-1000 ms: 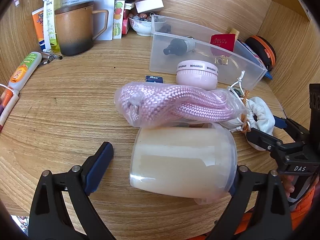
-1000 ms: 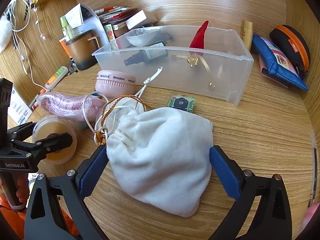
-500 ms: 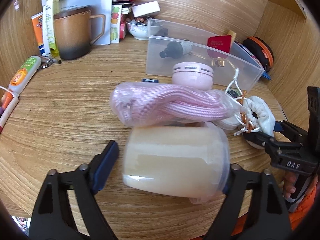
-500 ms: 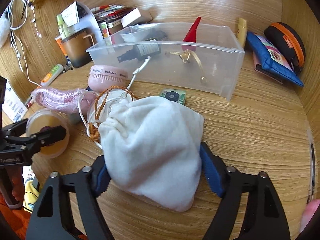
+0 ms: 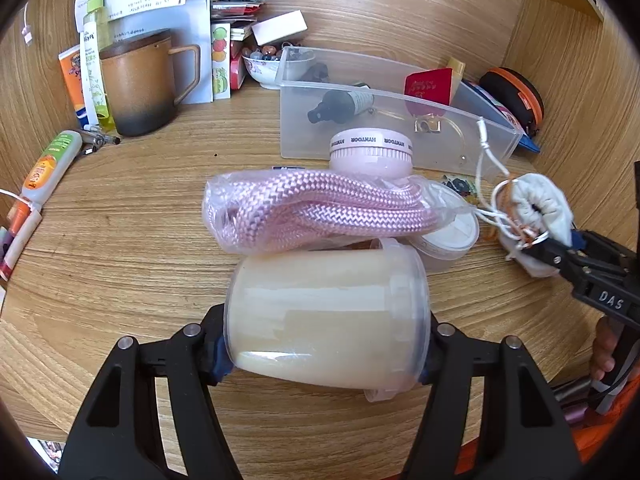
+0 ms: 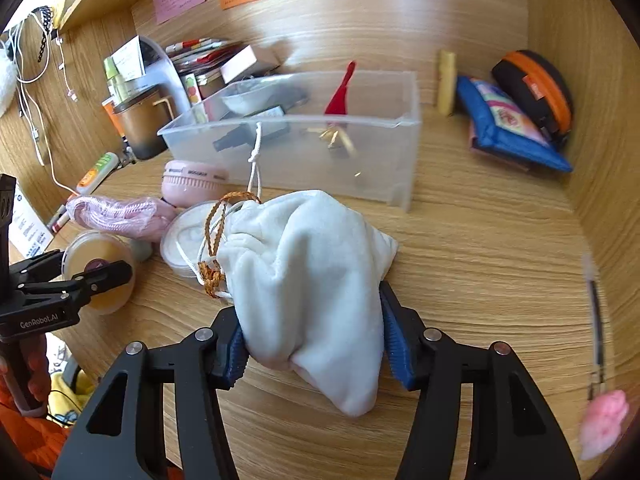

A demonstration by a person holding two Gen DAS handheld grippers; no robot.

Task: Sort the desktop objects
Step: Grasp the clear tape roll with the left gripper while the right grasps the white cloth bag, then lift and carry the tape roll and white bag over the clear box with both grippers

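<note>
While pink rope [image 5: 320, 210] touches it, left claw [image 5: 326, 354] grips jar [image 5: 326, 320].

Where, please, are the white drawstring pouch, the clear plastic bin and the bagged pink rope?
white drawstring pouch [image 6: 316, 280]: right wrist view, middle of its cloth body.
clear plastic bin [image 6: 372, 160]: right wrist view, its near wall.
bagged pink rope [image 5: 320, 208]: left wrist view, middle of the coil.

Wood-grain desk [image 5: 120, 248], matching wooden walls [image 6: 420, 20]
</note>
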